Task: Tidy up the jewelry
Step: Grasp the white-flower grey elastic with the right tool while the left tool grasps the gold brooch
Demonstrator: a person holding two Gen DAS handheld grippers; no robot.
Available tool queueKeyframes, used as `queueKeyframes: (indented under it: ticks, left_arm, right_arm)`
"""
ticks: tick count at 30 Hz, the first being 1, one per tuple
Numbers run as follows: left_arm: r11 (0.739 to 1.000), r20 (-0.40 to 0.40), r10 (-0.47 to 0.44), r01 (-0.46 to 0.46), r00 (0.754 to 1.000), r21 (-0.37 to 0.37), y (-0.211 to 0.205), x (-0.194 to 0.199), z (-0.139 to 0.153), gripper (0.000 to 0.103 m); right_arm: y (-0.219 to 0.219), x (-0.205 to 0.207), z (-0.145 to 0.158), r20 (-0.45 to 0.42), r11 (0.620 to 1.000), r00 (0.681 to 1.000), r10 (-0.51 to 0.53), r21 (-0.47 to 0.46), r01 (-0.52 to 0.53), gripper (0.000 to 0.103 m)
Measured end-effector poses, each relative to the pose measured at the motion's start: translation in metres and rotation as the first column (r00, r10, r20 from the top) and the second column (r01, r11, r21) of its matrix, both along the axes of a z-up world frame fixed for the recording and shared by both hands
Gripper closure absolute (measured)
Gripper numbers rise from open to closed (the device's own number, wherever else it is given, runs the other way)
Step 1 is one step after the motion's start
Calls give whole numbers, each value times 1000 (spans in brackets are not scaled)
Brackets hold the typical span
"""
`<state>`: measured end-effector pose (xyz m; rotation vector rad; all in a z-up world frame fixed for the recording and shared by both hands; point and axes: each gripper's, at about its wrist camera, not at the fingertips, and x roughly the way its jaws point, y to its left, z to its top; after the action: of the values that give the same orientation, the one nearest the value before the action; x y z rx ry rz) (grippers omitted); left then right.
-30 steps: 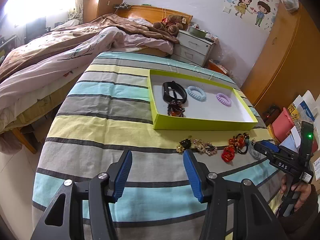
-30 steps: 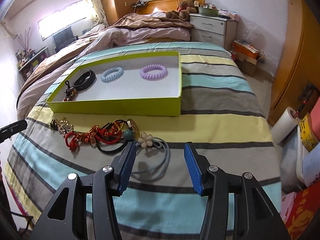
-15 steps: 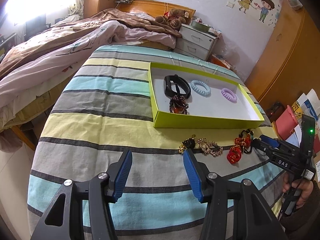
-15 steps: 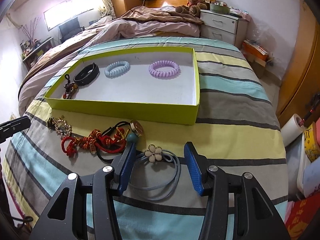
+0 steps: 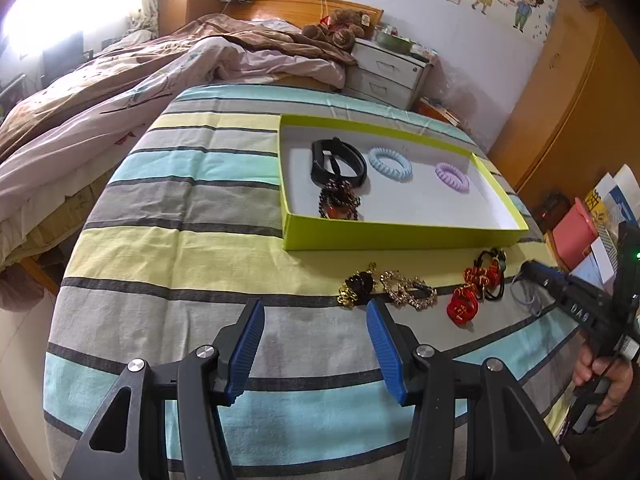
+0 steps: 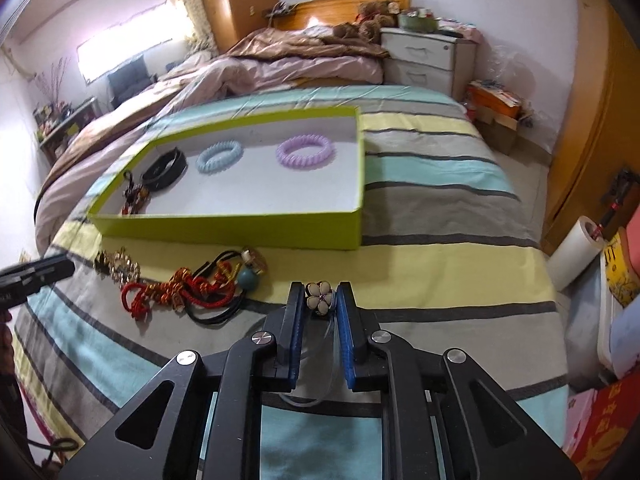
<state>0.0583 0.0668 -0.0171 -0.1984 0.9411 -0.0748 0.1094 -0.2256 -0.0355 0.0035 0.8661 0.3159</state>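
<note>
A grey-blue hair tie with a white flower charm (image 6: 320,299) lies on the striped bedspread. My right gripper (image 6: 320,289) has its jaws closing on it, and the blue pads touch the flower on both sides. The tie's loop trails back between the fingers. My left gripper (image 5: 313,307) hovers open over the bedspread, just short of a black-and-gold brooch (image 5: 356,284) and a gold chain (image 5: 408,290). The lime-green tray (image 6: 240,236) holds a black band (image 6: 166,166), a blue coil tie (image 6: 220,157), a purple coil tie (image 6: 305,152) and a dark beaded piece (image 6: 134,196).
Red knotted cords (image 6: 176,292) and black hair ties with a teal bead (image 6: 247,280) lie left of the right gripper. A quilt-covered bed (image 5: 120,80) stands beyond on the left. Boxes and a paper roll (image 6: 572,252) sit beside the bed on the right.
The right jaws have come in from wide open around the flower of the hair tie. The left gripper stays open and has edged a little nearer the jewelry.
</note>
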Motion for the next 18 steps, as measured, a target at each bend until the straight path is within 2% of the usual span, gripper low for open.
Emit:
queueKeyframes:
  ticks: [5,8,18]
  left_arm:
    - [999,-16,-16,17,1000,29,-8,6,-5,50]
    - [997,-23,-28,29,999,74,-16,12,-9,50]
    - [988,-25,-75,78,997,134,-31,30,-15,50]
  right_arm:
    - [-13,-4,6,12,998,999,-45,42,44,86]
    - [-15,-6,9,18,998,998,-52,45,51,86]
    - [-14,-11,12,27,997,998,-59,52,57,86]
